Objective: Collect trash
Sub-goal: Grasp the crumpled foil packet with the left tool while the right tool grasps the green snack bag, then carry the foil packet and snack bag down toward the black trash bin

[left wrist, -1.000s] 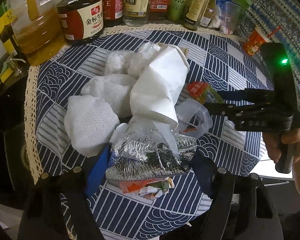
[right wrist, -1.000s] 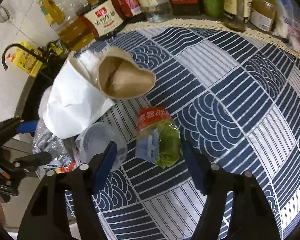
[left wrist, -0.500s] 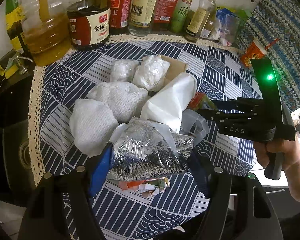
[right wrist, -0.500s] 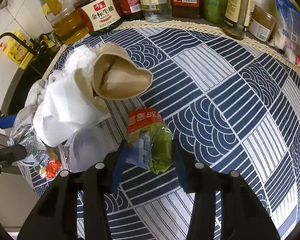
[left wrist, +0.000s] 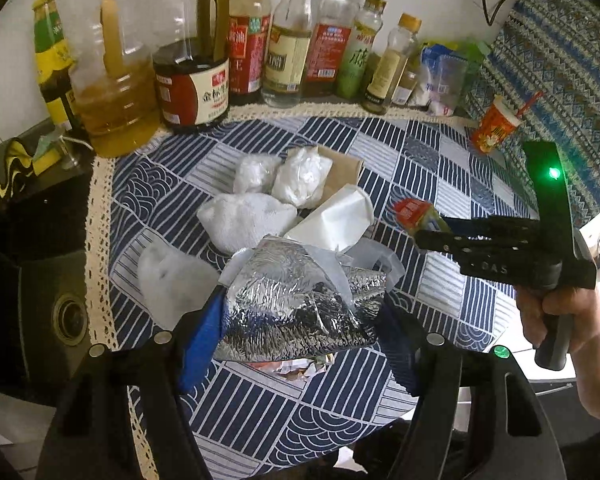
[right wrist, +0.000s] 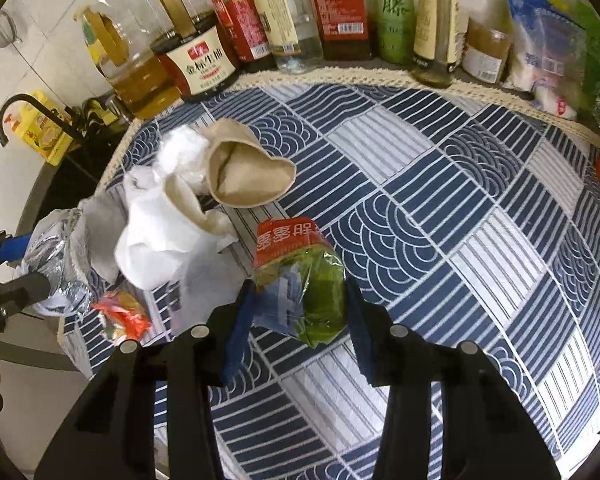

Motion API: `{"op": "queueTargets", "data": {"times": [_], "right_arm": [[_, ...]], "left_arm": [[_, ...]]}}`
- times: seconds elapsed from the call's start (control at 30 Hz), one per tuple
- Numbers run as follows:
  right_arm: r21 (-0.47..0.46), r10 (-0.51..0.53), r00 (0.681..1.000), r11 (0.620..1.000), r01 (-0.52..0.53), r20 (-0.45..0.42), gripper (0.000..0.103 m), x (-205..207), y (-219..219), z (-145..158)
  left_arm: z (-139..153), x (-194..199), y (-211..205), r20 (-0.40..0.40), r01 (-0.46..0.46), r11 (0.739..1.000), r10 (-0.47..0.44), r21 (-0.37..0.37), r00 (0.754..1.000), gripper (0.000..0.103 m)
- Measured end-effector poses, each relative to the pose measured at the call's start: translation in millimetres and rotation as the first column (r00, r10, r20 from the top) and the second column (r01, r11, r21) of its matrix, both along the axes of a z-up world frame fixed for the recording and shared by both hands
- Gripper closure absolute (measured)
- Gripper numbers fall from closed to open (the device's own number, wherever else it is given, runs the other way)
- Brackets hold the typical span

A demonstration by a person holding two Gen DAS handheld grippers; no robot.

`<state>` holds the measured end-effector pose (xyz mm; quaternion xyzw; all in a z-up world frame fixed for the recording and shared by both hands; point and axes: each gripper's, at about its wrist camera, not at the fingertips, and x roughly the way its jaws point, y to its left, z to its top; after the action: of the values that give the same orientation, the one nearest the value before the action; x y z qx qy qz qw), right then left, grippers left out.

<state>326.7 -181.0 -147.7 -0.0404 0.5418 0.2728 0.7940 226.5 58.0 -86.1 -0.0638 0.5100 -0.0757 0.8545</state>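
My left gripper (left wrist: pixel 300 312) is shut on a crumpled silver foil bag (left wrist: pixel 296 300), held just above the blue patterned tablecloth (left wrist: pixel 432 172). Behind it lie white crumpled tissues (left wrist: pixel 248 216), a white paper bag (left wrist: pixel 336 216) and a clear plastic bag (left wrist: pixel 376 256). My right gripper (right wrist: pixel 300 304) is shut on a red and green snack wrapper (right wrist: pixel 300 276), lifted a little off the cloth; it also shows in the left wrist view (left wrist: pixel 416 216). A brown paper bag (right wrist: pixel 248 176) lies open beyond it. A small orange wrapper (right wrist: pixel 120 316) lies at the table's edge.
Several sauce and oil bottles (left wrist: pixel 192 84) line the back edge of the tablecloth. An orange cup with a straw (left wrist: pixel 496 128) stands at the back right. A black sink (left wrist: pixel 40 300) with a drain lies left of the table. Plastic food packets (right wrist: pixel 548 56) sit at the back right.
My right gripper closed on the snack wrapper and lifted it. My left gripper drew back with the foil bag, and the white paper bag tipped down onto the cloth.
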Motion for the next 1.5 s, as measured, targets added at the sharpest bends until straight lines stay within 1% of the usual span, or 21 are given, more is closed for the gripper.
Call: {"op": "queueTargets", "data": {"times": [0.23,0.3,0.5,0.67,0.8,1.23,1.37,1.5], "right_arm": [[0.031,-0.032,0.999,0.999,0.031,0.038,0.058,-22.8,-11.3,23.4],[0.047,-0.036,0.998,0.998,0.034,0.048,0.058,-32.6,-13.7,31.2],[0.066,-0.053,0.996,0.997,0.048,0.077,0.058,-62.4,-18.3,48.9],[0.084,-0.054,0.995,0.995,0.046,0.089,0.058,-90.6,-19.7,58.8],[0.096,-0.054,0.994,0.994,0.045,0.091,0.058,-116.5,-17.2,63.2],[0.116,-0.015,0.997,0.993,0.006,0.077,0.058,-192.7,2.9,62.5],[0.123,0.005,0.998,0.992,-0.013,0.065,0.058,-213.4,10.7,55.1],[0.114,0.038,0.999,0.993,-0.042,0.035,0.058,-232.5,19.6,40.8]], "left_arm": [[16.0,-16.8,2.4,0.04,-0.006,1.0,0.006,-0.006,0.999,0.034],[18.5,-25.8,2.1,0.046,-0.002,1.0,0.003,-0.02,0.999,0.034],[24.4,-53.8,2.9,0.067,-0.008,1.0,0.009,-0.023,0.998,0.034],[30.6,-77.8,7.8,0.088,-0.02,0.999,0.023,-0.037,0.996,0.034],[29.7,-97.6,7.8,0.091,-0.02,0.999,0.023,-0.042,0.996,0.034],[19.5,-174.2,17.7,0.096,-0.037,0.996,0.044,-0.08,0.994,0.034],[10.0,-196.1,21.6,0.083,-0.052,0.994,0.06,-0.096,0.995,0.034],[-2.8,-215.3,24.8,0.059,-0.067,0.992,0.074,-0.111,0.996,0.034]]}}
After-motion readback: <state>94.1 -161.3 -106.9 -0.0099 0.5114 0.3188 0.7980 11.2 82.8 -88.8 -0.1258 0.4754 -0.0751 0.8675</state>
